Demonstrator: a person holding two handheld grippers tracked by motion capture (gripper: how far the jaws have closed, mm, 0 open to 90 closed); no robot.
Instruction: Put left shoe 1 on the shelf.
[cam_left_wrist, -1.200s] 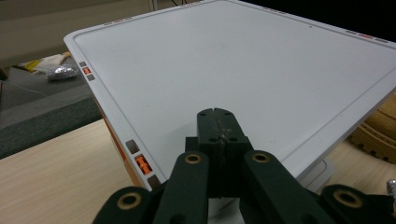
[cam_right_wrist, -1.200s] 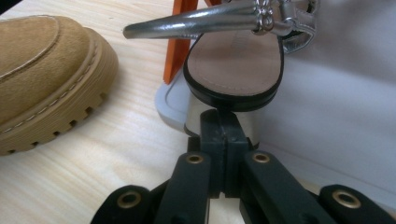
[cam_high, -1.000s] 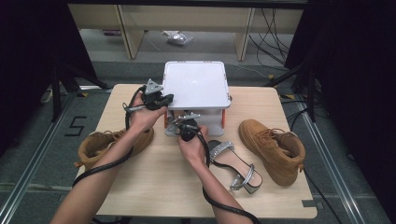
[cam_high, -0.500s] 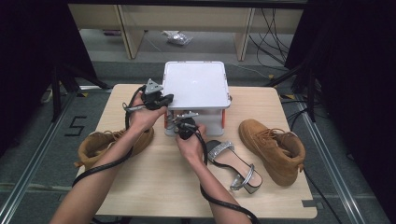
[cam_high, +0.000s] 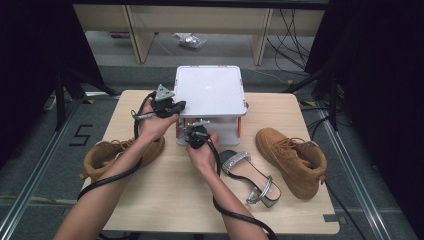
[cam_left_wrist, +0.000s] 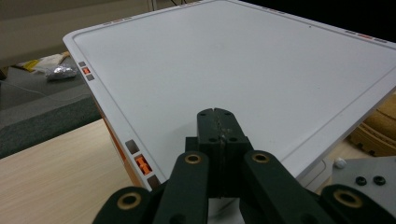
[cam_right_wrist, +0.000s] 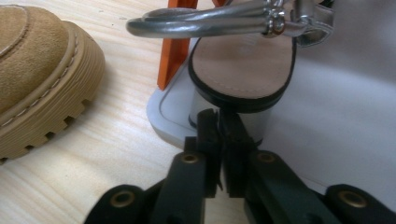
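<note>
A white storage box (cam_high: 209, 92) stood at the far middle of the counter (cam_high: 150, 200), its flat lid (cam_left_wrist: 243, 70) level and its orange corner posts showing at the front. Inside its lower tier, in the right gripper view, a silver heeled sandal (cam_right_wrist: 243, 60) stood with its block heel nearest the camera and its long axis running away into the box, the ankle strap arching across above the insole.

The right gripper (cam_right_wrist: 219, 126) sat just in front of that heel, at the white base of the box; its jaws were nearly pressed together with only a thin slit between them, and whether they touched the heel could not be told. The left gripper (cam_left_wrist: 217, 123) rested over the near left edge of the lid, its jaws pressed fully together with nothing between them.

On the counter, a second silver sandal (cam_high: 250, 175) lay right of the person's right hand (cam_high: 202, 155), its toe towards the box and its heel towards the near edge. A tan boot (cam_high: 295, 157) lay farther right, lengthwise from far to near. Another tan boot (cam_high: 107, 155) lay at the left, partly under the left forearm. The counter was pale wood; around it were grey floor, dark curtains and loose cables.
</note>
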